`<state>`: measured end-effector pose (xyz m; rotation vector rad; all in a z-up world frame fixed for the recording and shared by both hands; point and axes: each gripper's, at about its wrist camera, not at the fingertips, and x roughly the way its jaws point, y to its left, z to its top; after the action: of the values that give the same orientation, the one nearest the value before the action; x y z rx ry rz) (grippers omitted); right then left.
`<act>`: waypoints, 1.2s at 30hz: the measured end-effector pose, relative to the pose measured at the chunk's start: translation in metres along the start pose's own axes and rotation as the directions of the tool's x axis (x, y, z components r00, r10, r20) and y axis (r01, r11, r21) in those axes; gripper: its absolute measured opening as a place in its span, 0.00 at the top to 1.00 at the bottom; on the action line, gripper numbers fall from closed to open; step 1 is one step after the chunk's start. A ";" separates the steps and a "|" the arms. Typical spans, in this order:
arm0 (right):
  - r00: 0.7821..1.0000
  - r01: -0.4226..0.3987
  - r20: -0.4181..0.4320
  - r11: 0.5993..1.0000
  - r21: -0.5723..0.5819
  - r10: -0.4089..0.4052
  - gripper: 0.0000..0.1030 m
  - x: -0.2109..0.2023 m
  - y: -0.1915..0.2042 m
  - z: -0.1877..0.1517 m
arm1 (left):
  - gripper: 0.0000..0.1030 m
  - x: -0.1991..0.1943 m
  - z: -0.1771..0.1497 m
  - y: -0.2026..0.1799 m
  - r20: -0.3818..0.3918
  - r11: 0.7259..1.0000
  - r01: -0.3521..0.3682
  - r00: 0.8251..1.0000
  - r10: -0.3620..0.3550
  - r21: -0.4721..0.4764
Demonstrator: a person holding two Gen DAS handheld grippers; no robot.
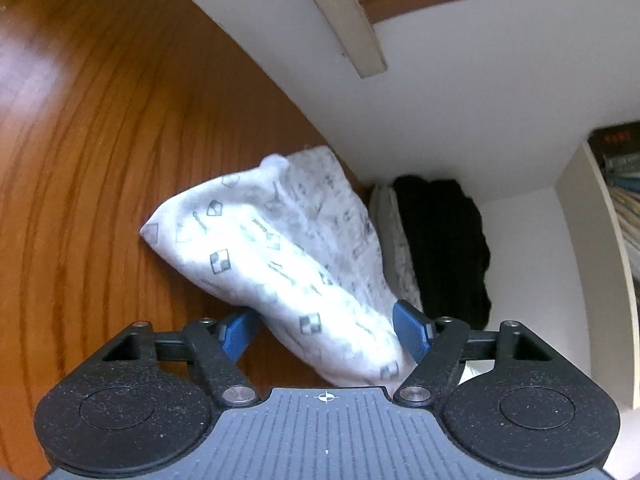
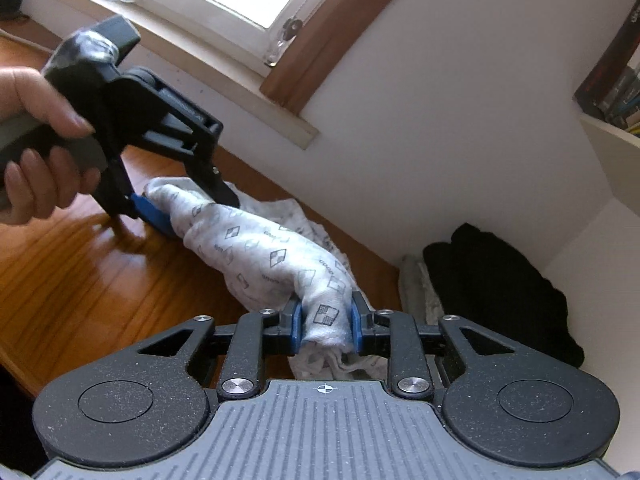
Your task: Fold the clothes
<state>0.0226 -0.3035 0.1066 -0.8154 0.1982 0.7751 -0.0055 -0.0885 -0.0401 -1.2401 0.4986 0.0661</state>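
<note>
Warm wooden bench [image 1: 100,160] running to a white wall, with a window sill [image 2: 224,80] above and a bookshelf [image 2: 616,104] off to the side; a pile of dark clothes [image 2: 500,288] sits in the corner, ahead and to the right of both grippers. Right gripper [image 2: 326,326]: jaws drawn narrow and clamped on a bunched end of the white printed cloth [image 2: 260,248], which passes straight between the blue pads [image 2: 297,326]. From that grip the cloth runs forward and leftward as a twisted roll to the left gripper [image 2: 180,208], held by a hand [image 2: 36,140]. Left gripper [image 1: 326,334], own view: jaws stand wide, one pad on either side of the cloth, the right pad [image 1: 412,334] close against the fabric and the left pad clear of it; no clamping is evident. The far part of the cloth lies slack on the bench beyond the left gripper, beside the dark pile.

Step in hand, as judged: the garment is being re-gripped for spreading, the right gripper anchoring one end while the left seeks a new hold. The next move calls for the left gripper to close on an edge or corner rather than the bunched middle, then for both to draw apart so the twist comes out and the cloth lies flat for its first fold.
</note>
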 end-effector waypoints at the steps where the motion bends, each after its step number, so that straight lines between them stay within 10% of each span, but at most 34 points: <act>1: 1.000 -0.004 -0.001 1.000 -0.001 0.004 0.76 -0.001 -0.001 0.000 | 0.27 0.001 0.003 0.000 0.012 1.000 -0.004 1.000 0.004 0.002; 5: 1.000 -0.022 0.005 1.000 -0.014 0.022 0.77 -0.003 -0.001 0.004 | 0.81 0.003 0.020 -0.001 0.026 0.998 -0.019 1.000 0.018 0.060; 9: 0.998 -0.055 0.029 0.998 -0.030 0.056 0.78 -0.012 -0.001 0.019 | 0.85 -0.016 0.044 -0.021 0.055 0.991 -0.003 0.998 -0.004 0.136; 16: 0.967 -0.192 0.183 0.979 0.062 0.178 0.79 -0.055 -0.017 0.075 | 0.85 -0.110 0.086 -0.126 0.155 0.929 0.010 0.985 -0.072 0.369; 21: 0.884 -0.392 0.357 0.893 0.219 0.301 0.79 -0.090 -0.049 0.097 | 0.82 -0.120 0.094 -0.196 0.107 0.855 -0.011 0.993 -0.052 0.518; 24: 0.844 -0.502 0.410 0.779 0.376 0.346 0.79 -0.079 -0.079 0.079 | 0.60 -0.065 0.090 -0.205 0.053 0.840 -0.066 0.998 0.044 0.539; 25: 0.840 -0.521 0.413 0.735 0.433 0.352 0.78 -0.068 -0.088 0.067 | 0.37 -0.033 0.085 -0.201 0.031 0.826 -0.096 0.995 0.094 0.555; 27: 0.862 -0.505 0.372 0.656 0.562 0.345 0.74 -0.036 -0.105 0.032 | 0.31 0.025 0.073 -0.180 -0.033 0.783 -0.150 0.977 0.213 0.603; 29: 0.931 -0.360 0.230 0.614 0.702 0.283 0.66 0.008 -0.115 -0.020 | 0.37 0.056 0.067 -0.159 -0.067 0.772 -0.168 0.962 0.263 0.613; 32: 0.987 -0.110 -0.009 0.715 0.690 0.159 0.66 0.046 -0.115 -0.075 | 0.31 0.071 0.069 -0.132 -0.094 0.769 -0.138 0.964 0.249 0.624; 36: 0.982 -0.158 0.031 0.719 0.676 0.186 0.64 0.056 -0.107 -0.093 | 0.30 0.056 0.078 -0.102 -0.037 0.706 -0.163 0.965 0.260 0.689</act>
<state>0.1481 -0.3860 0.0801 -0.1058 0.5669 0.7838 0.1017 -0.0632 0.0461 -0.4493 0.7036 -0.0083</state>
